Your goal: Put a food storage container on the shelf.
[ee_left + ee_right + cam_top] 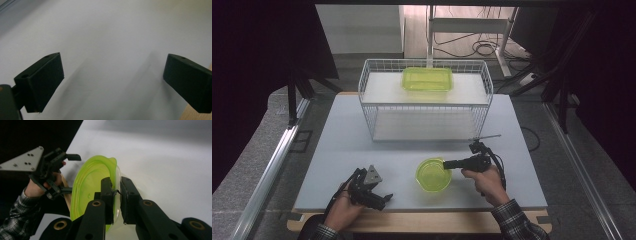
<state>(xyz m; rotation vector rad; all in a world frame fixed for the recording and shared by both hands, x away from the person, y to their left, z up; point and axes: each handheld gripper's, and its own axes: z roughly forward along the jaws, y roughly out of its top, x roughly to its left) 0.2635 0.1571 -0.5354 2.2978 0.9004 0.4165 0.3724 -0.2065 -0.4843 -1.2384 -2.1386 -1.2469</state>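
The round green bowl [432, 175] sat on the near part of the white table [337, 150], in front of the wire basket [425, 97]. The right gripper [447, 164] reached in from the bowl's right, its jaws clamped on the rim, one pad inside the wall and one outside. The left gripper [382, 195] rested well to the bowl's left near the table's front edge, jaws wide apart over bare tabletop. A green rectangular tub [427, 79] lay on the basket's upper shelf.
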